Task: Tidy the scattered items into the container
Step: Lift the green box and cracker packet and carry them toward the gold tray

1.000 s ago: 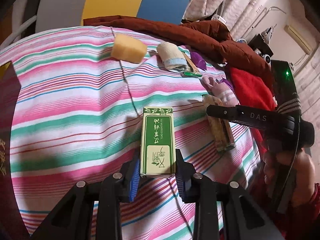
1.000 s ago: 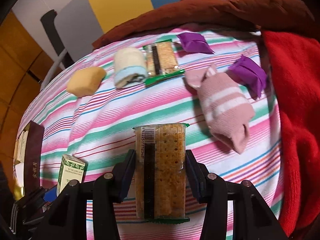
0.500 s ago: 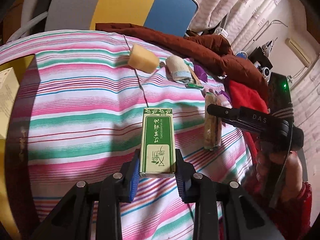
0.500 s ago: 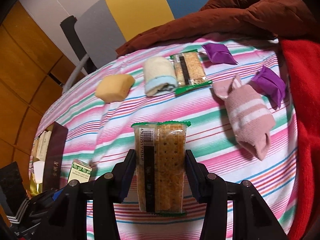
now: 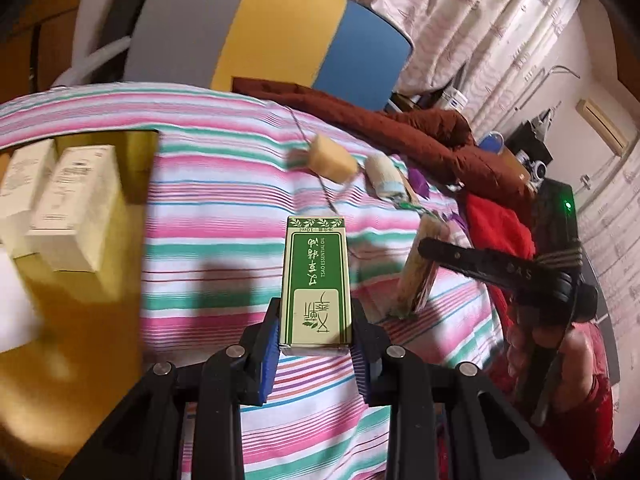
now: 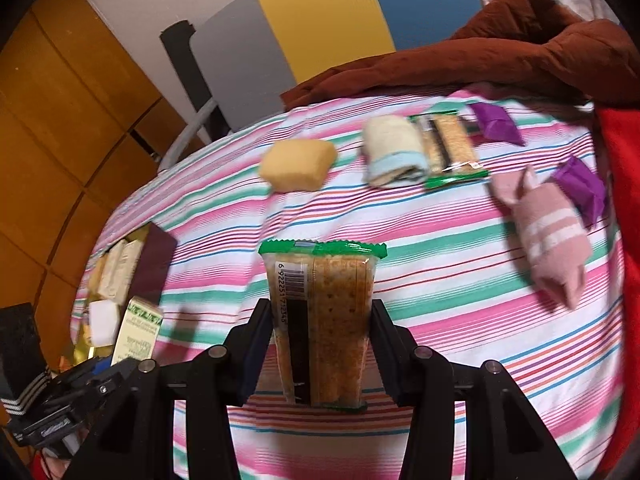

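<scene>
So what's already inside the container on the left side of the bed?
In the container, two pale upright boxes stand side by side, with something white nearer the camera. Its gold floor shows; the rest runs out of frame.

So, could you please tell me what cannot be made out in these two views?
- Container, left wrist view: cut off by the left edge and blurred; its full contents are unclear.
- Cracker packet, right wrist view: the lower end is hidden behind the right tongs.
- Small print on the cream boxes: too blurred to read.
</scene>
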`<state>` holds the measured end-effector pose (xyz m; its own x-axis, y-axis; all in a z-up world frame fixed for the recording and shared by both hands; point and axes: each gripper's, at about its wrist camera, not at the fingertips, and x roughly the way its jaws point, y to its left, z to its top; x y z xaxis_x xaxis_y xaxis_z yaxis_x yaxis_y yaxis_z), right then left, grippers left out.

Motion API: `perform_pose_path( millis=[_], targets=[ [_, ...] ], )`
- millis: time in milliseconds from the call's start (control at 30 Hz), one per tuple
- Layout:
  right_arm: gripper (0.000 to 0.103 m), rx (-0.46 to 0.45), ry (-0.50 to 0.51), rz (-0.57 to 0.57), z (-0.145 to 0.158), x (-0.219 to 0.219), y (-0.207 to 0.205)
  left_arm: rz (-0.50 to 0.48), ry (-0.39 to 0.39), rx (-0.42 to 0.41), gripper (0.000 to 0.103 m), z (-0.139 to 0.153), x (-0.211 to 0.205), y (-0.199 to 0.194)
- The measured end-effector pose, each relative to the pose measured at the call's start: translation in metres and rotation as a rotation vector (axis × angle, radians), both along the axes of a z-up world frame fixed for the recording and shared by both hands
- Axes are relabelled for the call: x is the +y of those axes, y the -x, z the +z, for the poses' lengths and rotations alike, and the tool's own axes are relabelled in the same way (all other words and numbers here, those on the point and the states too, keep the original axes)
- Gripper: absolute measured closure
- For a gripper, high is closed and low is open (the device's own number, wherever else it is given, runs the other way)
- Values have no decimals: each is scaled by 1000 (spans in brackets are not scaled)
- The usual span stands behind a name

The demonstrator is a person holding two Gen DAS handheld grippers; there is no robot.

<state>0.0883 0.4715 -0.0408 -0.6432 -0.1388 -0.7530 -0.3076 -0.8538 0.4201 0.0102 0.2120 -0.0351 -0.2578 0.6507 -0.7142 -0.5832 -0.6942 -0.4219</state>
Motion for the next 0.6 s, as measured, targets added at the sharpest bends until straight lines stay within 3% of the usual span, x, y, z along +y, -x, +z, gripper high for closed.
perform_pose_path(
  millis=[300, 600],
  targets=[
    [54, 89, 137, 141, 21, -76, 34, 146, -33, -7, 73, 8, -64, 21],
    [55, 137, 151, 317, 44, -164, 79, 311, -40, -66, 73, -11, -123, 44]
  ],
)
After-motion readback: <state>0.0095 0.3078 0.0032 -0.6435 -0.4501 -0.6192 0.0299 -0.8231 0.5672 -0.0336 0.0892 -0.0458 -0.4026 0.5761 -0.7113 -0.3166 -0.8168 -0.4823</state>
